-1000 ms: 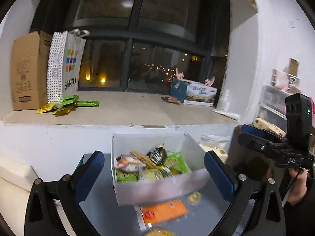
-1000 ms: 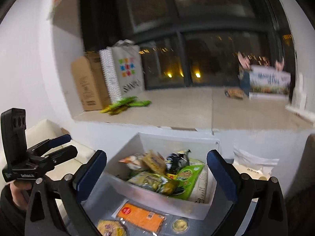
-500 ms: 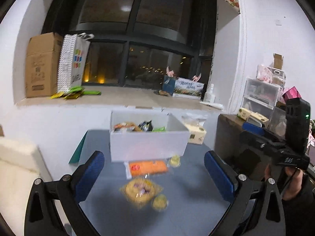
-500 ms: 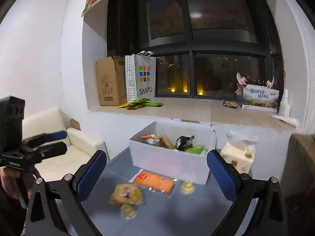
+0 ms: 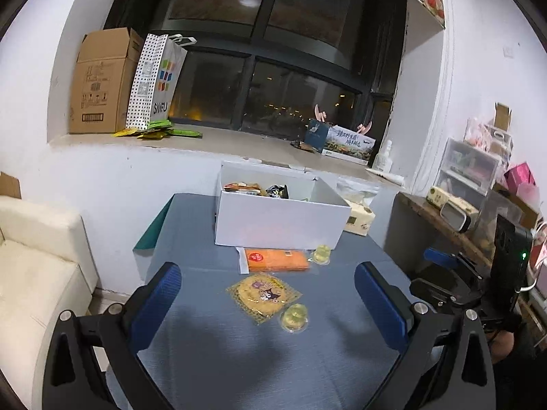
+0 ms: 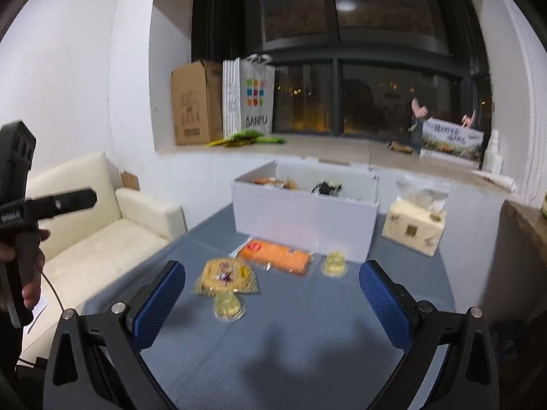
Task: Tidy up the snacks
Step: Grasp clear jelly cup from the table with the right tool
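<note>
The left claw (image 5: 270, 302) gapes wide and holds nothing above the blue table (image 5: 212, 358); the right claw (image 6: 271, 302) is likewise wide and bare; a white box (image 5: 278, 220) with snacks inside stands at the table's far end; just before it lie an orange packet (image 5: 277, 259) and a small jelly cup (image 5: 322, 254); nearer, a yellow cookie pack (image 5: 264, 292) touches a second jelly cup (image 5: 294, 315); a tissue pack (image 6: 413, 229) sits right of the box.

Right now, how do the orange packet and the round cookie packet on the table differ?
The orange packet is long, rectangular and plain orange with a red sticker; the round cookie packet holds a yellow disc with a cartoon print. The orange packet lies just in front of the white box; the cookie packet lies farther out, toward the grippers. Both lie flat on the blue table, ungrasped.
</note>
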Motion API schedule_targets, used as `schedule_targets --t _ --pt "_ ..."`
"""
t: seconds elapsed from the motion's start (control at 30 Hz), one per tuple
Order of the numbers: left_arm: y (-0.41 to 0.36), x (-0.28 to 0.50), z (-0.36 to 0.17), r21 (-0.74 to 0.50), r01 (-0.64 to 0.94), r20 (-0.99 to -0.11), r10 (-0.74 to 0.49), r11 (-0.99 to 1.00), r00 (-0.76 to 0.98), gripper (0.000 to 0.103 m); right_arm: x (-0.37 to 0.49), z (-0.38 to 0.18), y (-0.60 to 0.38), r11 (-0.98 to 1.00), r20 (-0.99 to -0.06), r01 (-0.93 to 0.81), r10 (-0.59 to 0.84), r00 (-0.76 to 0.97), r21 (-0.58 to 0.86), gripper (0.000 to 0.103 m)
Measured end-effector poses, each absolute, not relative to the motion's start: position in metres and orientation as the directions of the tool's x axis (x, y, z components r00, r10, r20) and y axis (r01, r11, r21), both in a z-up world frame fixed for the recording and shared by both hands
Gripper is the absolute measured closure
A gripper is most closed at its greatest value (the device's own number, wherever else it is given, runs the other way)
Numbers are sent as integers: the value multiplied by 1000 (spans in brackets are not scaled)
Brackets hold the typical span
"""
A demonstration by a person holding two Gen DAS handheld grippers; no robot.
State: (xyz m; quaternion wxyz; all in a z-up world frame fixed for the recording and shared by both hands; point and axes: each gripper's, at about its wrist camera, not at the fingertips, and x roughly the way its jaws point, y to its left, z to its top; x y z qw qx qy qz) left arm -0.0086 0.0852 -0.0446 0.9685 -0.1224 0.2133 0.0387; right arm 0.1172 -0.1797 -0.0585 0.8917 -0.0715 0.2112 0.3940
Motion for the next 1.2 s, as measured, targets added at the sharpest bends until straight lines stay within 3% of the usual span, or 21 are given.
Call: schedule_targets --t 0.5,0.93,0.97,1.03,1.07,1.1,1.2 --pt "86 -11 -45 -213 -114 -417 15 970 909 0 124 -98 -119 575 -610 -818 648 457 -1 0" --pt "94 -13 -53 -216 -134 -439 26 967 898 0 180 -164 -49 528 -753 -844 591 290 90 0" --pt "95 -12 -54 -217 -135 -441 27 967 897 0 181 -167 -47 525 -757 -846 590 280 96 6" --pt "96 -12 -55 -220 -138 -443 27 966 896 0 182 -173 -43 520 -764 -848 586 269 100 27" --pt "96 -12 -56 -222 -138 -446 25 965 895 0 182 -176 -41 521 -773 -848 576 267 95 55" --pt "96 -12 -57 -221 -136 -447 24 966 894 0 182 -179 -39 515 -783 -852 568 254 98 65" --pt "96 -11 -59 -215 -134 -452 23 967 892 0 177 -179 -40 494 -779 -866 572 256 78 66"
